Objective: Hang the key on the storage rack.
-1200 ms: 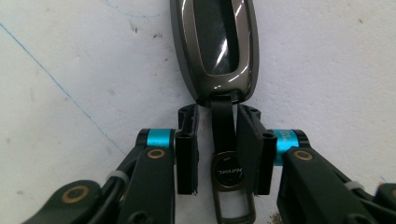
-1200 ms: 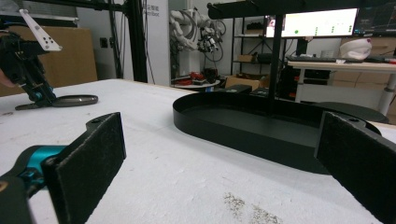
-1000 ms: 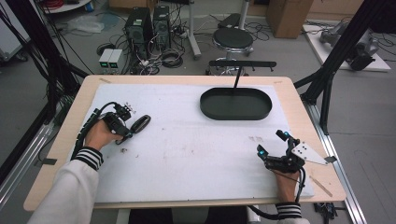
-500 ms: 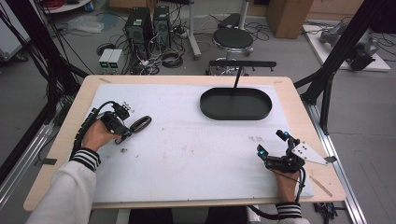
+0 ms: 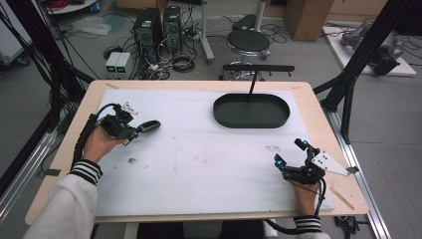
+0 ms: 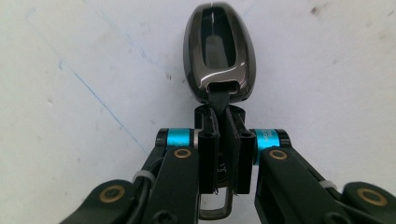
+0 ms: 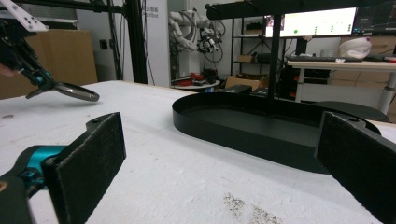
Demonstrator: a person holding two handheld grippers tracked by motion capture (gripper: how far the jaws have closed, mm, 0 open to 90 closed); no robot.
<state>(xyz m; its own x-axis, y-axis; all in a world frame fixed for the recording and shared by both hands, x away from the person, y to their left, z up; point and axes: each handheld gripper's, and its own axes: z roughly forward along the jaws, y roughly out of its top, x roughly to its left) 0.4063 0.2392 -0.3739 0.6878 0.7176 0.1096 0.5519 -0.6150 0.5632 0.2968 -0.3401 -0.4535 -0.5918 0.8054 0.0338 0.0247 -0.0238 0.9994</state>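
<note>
1. In my left tongs' (image 6: 223,116) own view the lower end of what they hold is hidden between the pads; a metal loop shows below them, cut off at the bottom edge.
2. From the high view my left hand (image 5: 97,142) covers much of the left tongs (image 5: 133,131), so the grip itself is hard to make out there.
3. The thing is a key fob (image 6: 218,51): a dark, glossy oval with a chrome-like rim and a black strap at its near end.
4. My left tongs are clamped narrow on that strap, and the key fob (image 5: 149,126) sticks out beyond them over the left part of the white bench (image 5: 199,159).
5. My right tongs (image 5: 288,154) stand wide with nothing between them, near the bench's right front corner, facing the black tray (image 7: 261,126).
</note>
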